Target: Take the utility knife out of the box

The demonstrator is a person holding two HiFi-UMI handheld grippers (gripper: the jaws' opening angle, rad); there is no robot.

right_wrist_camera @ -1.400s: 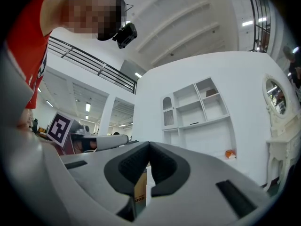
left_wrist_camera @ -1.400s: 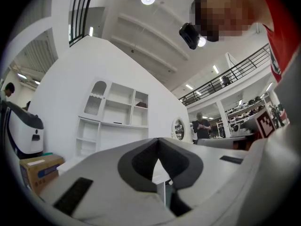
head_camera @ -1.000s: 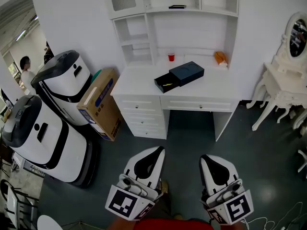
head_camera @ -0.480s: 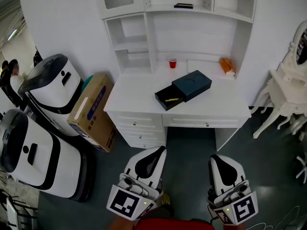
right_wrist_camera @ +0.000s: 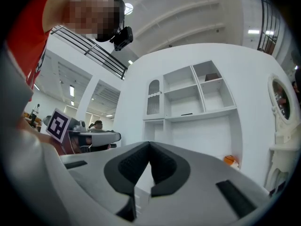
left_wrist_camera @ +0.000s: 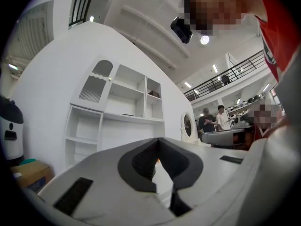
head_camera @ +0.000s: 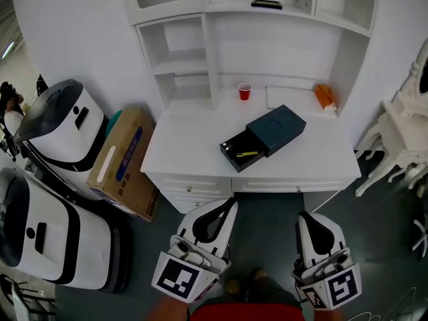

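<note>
A dark box (head_camera: 276, 129) lies on the white desk (head_camera: 187, 146), its drawer (head_camera: 235, 158) slid out toward the front. Inside the drawer rests a yellow utility knife (head_camera: 247, 154). My left gripper (head_camera: 229, 203) hovers below the desk's front edge, shut and empty. My right gripper (head_camera: 307, 217) hangs beside it, also shut with nothing in it. Both point at the desk. In the left gripper view the left gripper (left_wrist_camera: 158, 140) shows its tips touching, and in the right gripper view the right gripper (right_wrist_camera: 149, 144) does too. The box is hidden in both gripper views.
A red cup (head_camera: 245, 91) and an orange object (head_camera: 326, 96) stand at the desk's back under a white hutch (head_camera: 214, 19). A cardboard box (head_camera: 122, 162) and two white machines (head_camera: 57, 129) stand left. A white vanity (head_camera: 394, 146) is at the right.
Both grippers and my view have advanced toward the desk, which now looks larger and nearer. The jaws stayed shut. The box has not moved on the desk.
</note>
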